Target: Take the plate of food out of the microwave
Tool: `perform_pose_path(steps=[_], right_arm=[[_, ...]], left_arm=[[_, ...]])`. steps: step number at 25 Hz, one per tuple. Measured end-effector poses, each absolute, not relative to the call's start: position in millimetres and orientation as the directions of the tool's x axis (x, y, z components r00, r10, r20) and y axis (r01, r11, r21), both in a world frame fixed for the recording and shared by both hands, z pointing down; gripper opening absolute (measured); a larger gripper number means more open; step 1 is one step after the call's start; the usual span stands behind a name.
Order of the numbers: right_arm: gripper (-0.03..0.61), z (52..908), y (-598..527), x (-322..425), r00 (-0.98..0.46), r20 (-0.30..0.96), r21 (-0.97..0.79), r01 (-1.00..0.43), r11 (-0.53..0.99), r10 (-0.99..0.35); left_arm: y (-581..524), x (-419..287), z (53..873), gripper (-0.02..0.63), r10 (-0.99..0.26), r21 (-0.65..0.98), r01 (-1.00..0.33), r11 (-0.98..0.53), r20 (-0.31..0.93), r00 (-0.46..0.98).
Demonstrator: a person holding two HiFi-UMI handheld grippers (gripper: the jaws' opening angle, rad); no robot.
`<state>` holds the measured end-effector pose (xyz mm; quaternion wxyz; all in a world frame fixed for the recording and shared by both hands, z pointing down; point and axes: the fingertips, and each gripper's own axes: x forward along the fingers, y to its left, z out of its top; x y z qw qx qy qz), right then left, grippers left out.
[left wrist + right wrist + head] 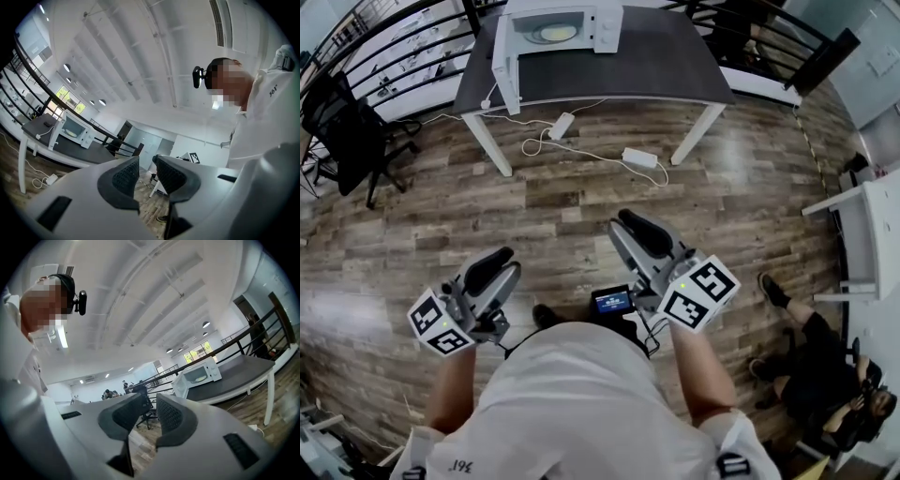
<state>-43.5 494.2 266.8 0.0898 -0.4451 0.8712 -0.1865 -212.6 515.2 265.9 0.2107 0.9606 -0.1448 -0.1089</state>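
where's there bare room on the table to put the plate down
The dark table is bare in front of the microwave and to its right. Tight at the left, where the open door stands out over that corner.

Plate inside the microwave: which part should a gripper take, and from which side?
Take the plate by its near rim, coming in level through the open front of the microwave. It lies flat in the cavity, which is walled on every other side. The door stands swung out to the left, so the right gripper probably has the clearer path.
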Motion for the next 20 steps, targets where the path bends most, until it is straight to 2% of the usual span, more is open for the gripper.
perform_pose_path(steps=[5, 10, 13, 20], right_arm=[[0.097, 269, 492, -18, -0.554, -0.033, -0.502, -0.711, 0.493, -0.832], [0.097, 274, 480, 9, -0.522, -0.036, -0.565, -0.693, 0.448, -0.852], [0.097, 282, 478, 22, -0.53, -0.021, -0.584, -0.682, 0.441, -0.848], [0.097, 303, 471, 44, -0.572, 0.05, -0.554, -0.698, 0.454, -0.819]], left_arm=[[510, -208, 275, 0.101, -0.385, 0.516, -0.256, -0.818, -0.16, 0.909], [505, -191, 282, 0.092, -0.396, 0.543, -0.258, -0.799, -0.151, 0.906], [505, -177, 287, 0.046, -0.398, 0.555, -0.26, -0.79, -0.141, 0.906], [503, -138, 303, 0.034, -0.395, 0.586, -0.267, -0.765, -0.1, 0.913]])
